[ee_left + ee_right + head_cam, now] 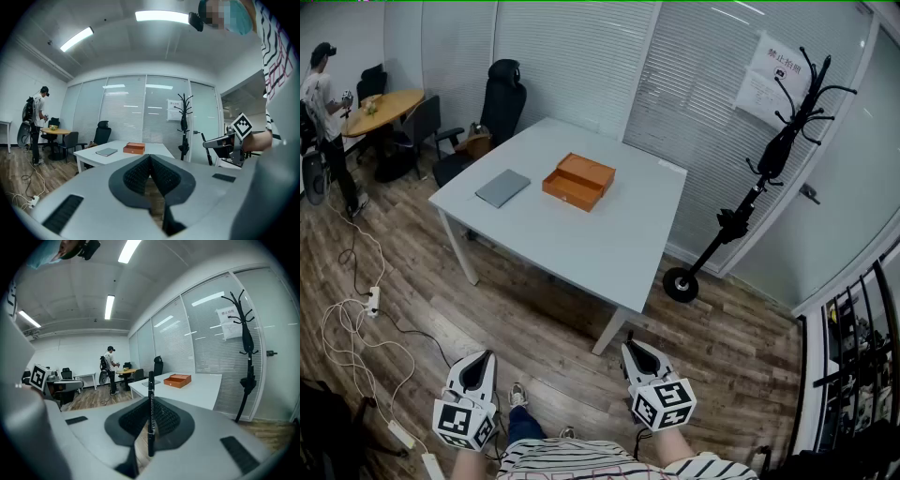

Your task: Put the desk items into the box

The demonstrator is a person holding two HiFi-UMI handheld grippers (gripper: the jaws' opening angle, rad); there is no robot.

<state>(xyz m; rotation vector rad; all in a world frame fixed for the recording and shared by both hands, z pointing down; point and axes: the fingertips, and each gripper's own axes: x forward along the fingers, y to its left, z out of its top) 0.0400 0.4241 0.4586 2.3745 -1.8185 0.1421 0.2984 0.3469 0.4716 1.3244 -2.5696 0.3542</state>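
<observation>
An open orange box [579, 181] and a flat grey notebook [502, 187] lie on the white table [609, 244], well ahead of both grippers. Both show far off in the gripper views too: the box [134, 148] and the notebook [107, 152]. My left gripper [480, 364] is held low near my body, and its jaws [150, 158] are shut with nothing between them. My right gripper [636, 352] is held level with it and is shut on a black marker pen [150, 413], which stands upright between the pads. From there the box [177, 379] is across the table.
A black coat rack [769, 159] stands right of the table by the glass wall. A black office chair [502, 103] sits behind the table. White cables and a power strip [356, 319] lie on the wood floor at left. A person [323, 94] stands by a round table far left.
</observation>
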